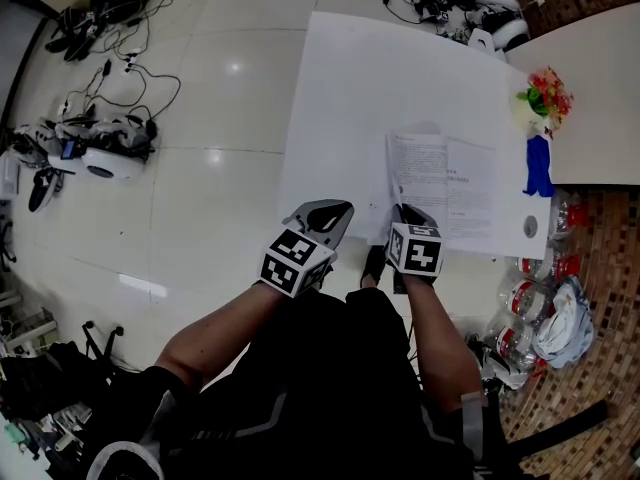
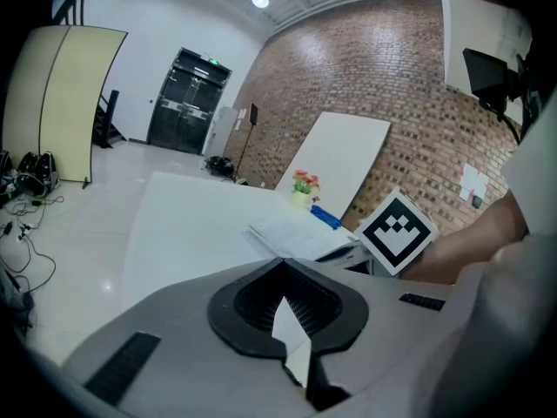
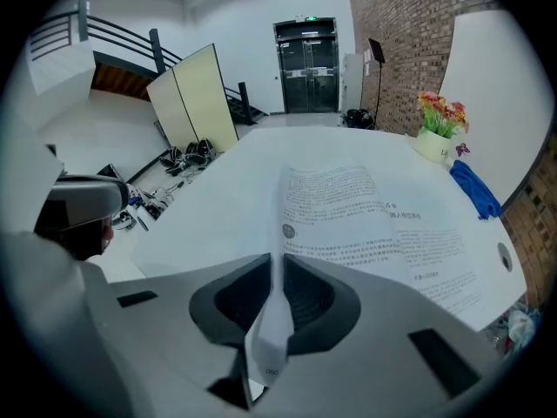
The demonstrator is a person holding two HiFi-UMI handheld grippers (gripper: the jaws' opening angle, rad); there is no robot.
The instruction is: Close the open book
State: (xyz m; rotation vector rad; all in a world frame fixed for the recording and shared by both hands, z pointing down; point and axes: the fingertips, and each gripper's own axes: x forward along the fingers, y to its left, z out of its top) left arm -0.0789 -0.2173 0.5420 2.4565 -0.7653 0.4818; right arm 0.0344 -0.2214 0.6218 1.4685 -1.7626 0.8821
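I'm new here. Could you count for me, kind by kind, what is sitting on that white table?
open white book of printed pages: 1
small pale pot of red and orange flowers: 1
crumpled blue cloth: 1
Total: 3, all on the white table.

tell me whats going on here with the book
A person holds tongs in each hand over an open book on a white table. The right tongs are closing around the edge of a lifted page at the book's near side. The left tongs hover beside them, off the book. The book is not closed yet.
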